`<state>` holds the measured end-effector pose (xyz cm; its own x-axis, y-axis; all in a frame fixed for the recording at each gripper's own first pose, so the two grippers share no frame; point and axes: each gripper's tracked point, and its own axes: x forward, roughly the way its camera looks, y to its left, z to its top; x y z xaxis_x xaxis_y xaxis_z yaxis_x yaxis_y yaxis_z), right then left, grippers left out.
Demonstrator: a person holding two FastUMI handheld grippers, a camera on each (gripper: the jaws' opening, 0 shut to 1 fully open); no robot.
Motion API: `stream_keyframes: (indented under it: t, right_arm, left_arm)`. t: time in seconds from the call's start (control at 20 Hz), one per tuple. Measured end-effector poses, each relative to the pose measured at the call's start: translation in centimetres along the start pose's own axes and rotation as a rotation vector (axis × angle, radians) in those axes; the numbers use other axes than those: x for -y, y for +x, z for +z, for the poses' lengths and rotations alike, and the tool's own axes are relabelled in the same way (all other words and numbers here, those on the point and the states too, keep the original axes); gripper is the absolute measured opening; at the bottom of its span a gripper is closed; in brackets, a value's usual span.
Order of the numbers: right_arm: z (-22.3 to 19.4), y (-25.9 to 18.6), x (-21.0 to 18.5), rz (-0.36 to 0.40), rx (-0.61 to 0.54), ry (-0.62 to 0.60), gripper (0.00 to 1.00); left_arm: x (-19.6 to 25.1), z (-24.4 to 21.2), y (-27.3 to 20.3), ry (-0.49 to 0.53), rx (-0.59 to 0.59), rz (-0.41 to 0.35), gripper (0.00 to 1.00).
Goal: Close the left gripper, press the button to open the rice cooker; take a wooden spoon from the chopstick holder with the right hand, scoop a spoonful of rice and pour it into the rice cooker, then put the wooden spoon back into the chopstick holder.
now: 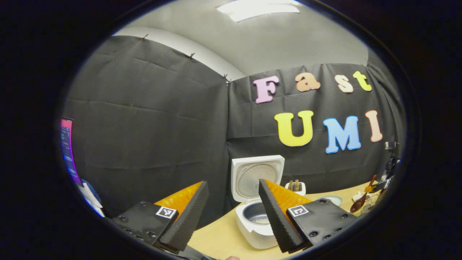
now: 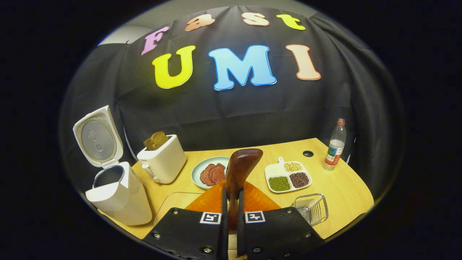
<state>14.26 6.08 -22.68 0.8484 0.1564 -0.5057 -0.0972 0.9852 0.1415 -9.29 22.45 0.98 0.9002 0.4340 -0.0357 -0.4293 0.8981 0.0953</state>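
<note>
The white rice cooker [image 1: 256, 224] stands on the table with its lid [image 1: 252, 177] raised, and the inner pot shows. My left gripper [image 1: 232, 182] hangs open in front of it, nothing between its fingers. In the right gripper view the cooker [image 2: 119, 198] is at the left, lid up. My right gripper [image 2: 231, 189] is shut on the handle of the brown wooden spoon [image 2: 242, 166], whose bowl points up and away over the table. I see no rice on it. A white divided dish [image 2: 288, 175] holds rice and beans. A clear ribbed holder [image 2: 312, 207] sits near the front edge.
A white toaster [image 2: 162, 160] with bread stands right of the cooker. Beside it is a pale green plate [image 2: 196, 173] with meat slices. A water bottle [image 2: 335, 144] stands at the far right. A clear tray [image 2: 173, 206] lies under my right gripper. Far right in the left gripper view is the spoon [image 1: 359, 204].
</note>
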Motion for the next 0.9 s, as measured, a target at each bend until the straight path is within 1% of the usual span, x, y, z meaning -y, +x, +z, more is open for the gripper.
stream_keyframes:
  t: [0.2,0.25,0.3,0.35,0.4,0.5,0.55,0.7,0.75,0.85,0.9]
  right_arm:
    - [-2.4,1.4,-1.1,-0.020,-0.029,-0.045,0.10]
    - [-3.1,1.6,-1.6,-0.021,-0.040,-0.049,0.10]
    - [-3.2,1.7,-2.0,-0.020,-0.031,-0.052,0.10]
    - [-3.1,1.8,-2.5,-0.023,-0.021,-0.060,0.10]
    - [-3.4,1.8,-2.9,-0.022,-0.018,-0.066,0.10]
    - [-4.0,1.7,-4.2,-0.008,-0.028,-0.065,0.10]
    - [-4.3,1.8,-4.8,-0.002,-0.031,-0.059,0.10]
    - [-5.1,1.6,-6.5,0.027,-0.051,-0.012,0.10]
    - [-5.5,1.6,-7.0,0.038,-0.063,0.012,0.10]
    - [-5.9,1.5,-7.7,0.063,-0.087,0.071,0.10]
    - [-5.9,1.6,-7.8,0.072,-0.101,0.114,0.10]
  left_arm:
    - [-1.3,-0.5,-0.1,0.015,-0.017,0.012,0.96]
    - [-1.6,-0.6,-0.3,0.018,-0.020,0.013,0.99]
    - [-1.9,-0.6,-0.3,0.021,-0.021,0.015,0.96]
    - [-2.1,-0.7,-0.3,0.022,-0.021,0.014,0.99]
    - [-2.1,-0.7,-0.1,0.022,-0.022,0.012,0.96]
    - [-2.2,-0.7,0.1,0.019,-0.023,0.005,0.96]
    - [-2.2,-0.9,0.2,0.018,-0.023,0.001,0.94]
    - [-2.0,-0.9,0.5,0.013,-0.020,-0.013,0.99]
    - [-2.1,-0.9,0.7,0.013,-0.020,-0.018,0.94]
    - [-2.0,-1.0,0.7,0.012,-0.018,-0.027,0.94]
    - [-2.0,-1.0,0.7,0.009,-0.017,-0.030,0.96]
